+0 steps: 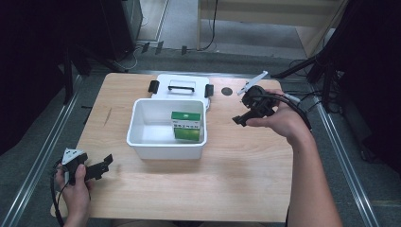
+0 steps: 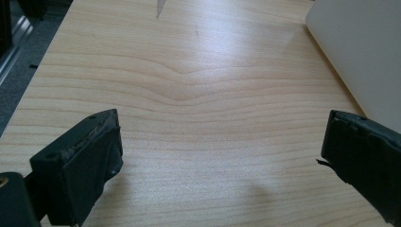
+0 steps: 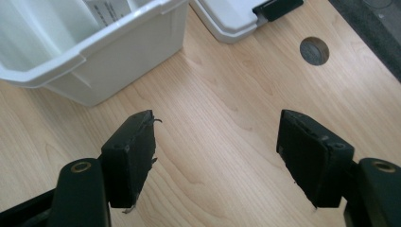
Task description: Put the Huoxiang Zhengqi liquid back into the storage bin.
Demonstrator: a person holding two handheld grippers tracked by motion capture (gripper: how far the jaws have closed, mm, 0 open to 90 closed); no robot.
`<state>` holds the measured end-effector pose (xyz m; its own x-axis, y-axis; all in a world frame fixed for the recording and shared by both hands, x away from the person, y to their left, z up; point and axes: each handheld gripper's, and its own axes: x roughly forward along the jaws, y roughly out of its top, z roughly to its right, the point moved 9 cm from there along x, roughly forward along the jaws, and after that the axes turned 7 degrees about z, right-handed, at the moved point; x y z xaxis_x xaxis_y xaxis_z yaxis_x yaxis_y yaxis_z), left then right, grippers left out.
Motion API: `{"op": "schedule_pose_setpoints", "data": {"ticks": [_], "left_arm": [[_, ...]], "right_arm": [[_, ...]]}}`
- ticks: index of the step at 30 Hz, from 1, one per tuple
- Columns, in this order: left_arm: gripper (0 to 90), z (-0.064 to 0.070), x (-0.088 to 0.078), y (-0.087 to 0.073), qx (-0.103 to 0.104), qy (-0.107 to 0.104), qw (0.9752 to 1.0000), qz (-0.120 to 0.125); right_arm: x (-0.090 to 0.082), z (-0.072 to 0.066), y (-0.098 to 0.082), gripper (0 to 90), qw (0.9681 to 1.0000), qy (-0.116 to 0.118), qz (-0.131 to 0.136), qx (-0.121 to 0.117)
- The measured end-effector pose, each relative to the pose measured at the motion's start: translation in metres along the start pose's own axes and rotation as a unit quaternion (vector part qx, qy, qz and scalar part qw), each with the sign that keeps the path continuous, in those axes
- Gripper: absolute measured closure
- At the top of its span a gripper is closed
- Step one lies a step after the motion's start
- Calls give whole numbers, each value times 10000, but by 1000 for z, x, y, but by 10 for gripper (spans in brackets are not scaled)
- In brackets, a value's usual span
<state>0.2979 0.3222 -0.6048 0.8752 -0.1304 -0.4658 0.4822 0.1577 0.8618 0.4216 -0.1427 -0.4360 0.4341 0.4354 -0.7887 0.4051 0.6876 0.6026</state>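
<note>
The green and white carton (image 1: 187,126) is standing upright inside the white tub (image 1: 142,142), against the tub's right wall, near the middle of the high view. It is looking like light, thin cardboard: stiff enough to lift, but likely to dent if you are squeezing hard, so I would be taking it across its two broad faces, near the top edge, from above. The tub itself is probably light, smooth plastic that may slide on the bench (image 1: 236,179). Behind it, toward the top of the frame, the lid (image 1: 182,85) with its black latches is lying flat.

Your right hand-held gripper (image 1: 243,118) is hovering just right of the tub, jaws spread wide and holding nothing, pointing toward the tub's near corner; the carton is sitting beyond that wall. Your left hand-held gripper (image 1: 101,165) is resting low at the lower left, well apart from the carton, jaws likewise wide open and empty.
</note>
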Motion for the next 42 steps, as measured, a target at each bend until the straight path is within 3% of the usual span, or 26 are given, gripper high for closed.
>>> {"op": "schedule_pose_setpoints", "data": {"ticks": [7,11,19,22,29,32,39,42], "left_arm": [[6,0,0,0,13,7,10000,7],[6,0,0,0,18,12,10000,16],[6,0,0,0,18,5,10000,15],[6,0,0,0,33,9,10000,19],[6,0,0,0,36,11,10000,18],[6,0,0,0,33,12,10000,18],[6,1,0,0,30,-2,10000,8],[6,1,0,0,35,-1,10000,-1]], "right_arm": [[6,9,-30,301,9988,-163,289,354],[9,15,-48,296,9966,-259,516,581],[8,23,-81,310,9851,-501,1154,1175],[10,24,-91,310,9813,-647,1348,1214],[7,24,-110,287,9666,-865,1904,1485],[3,27,-118,285,9553,-1035,2198,1685],[0,25,-140,253,9336,-1291,2738,1915],[1,25,-152,213,9265,-1445,2810,2045]]}}
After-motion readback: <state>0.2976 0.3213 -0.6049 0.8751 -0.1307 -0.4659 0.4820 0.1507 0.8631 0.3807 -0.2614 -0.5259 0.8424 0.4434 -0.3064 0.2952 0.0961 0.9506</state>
